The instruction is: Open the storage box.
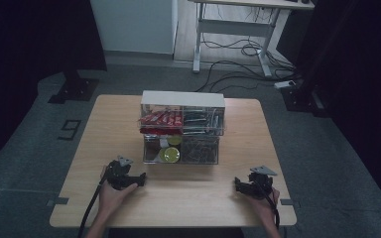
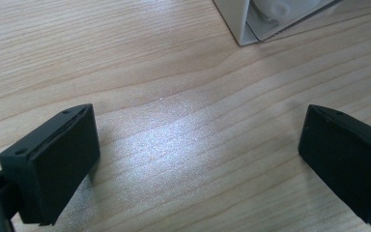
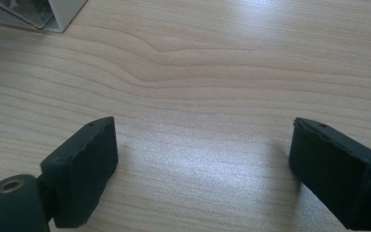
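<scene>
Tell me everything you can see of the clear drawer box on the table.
The clear drawer box stands upright at the middle of the wooden table, touching neither gripper. It looks like transparent plastic with a white top, and has two levels, the lower one drawn out toward the person. The upper level holds red packets on the left and dark small items on the right; the lower level holds yellow-green round things and more dark items.

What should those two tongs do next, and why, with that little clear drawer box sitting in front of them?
Probably ease the left tongs forward toward the pulled-out lower drawer of the clear drawer box. Both the left and right tongs rest low over bare wooden table, jaws wide apart with nothing between them, well short of the box. The left pair looks nearer the drawer's front.
</scene>
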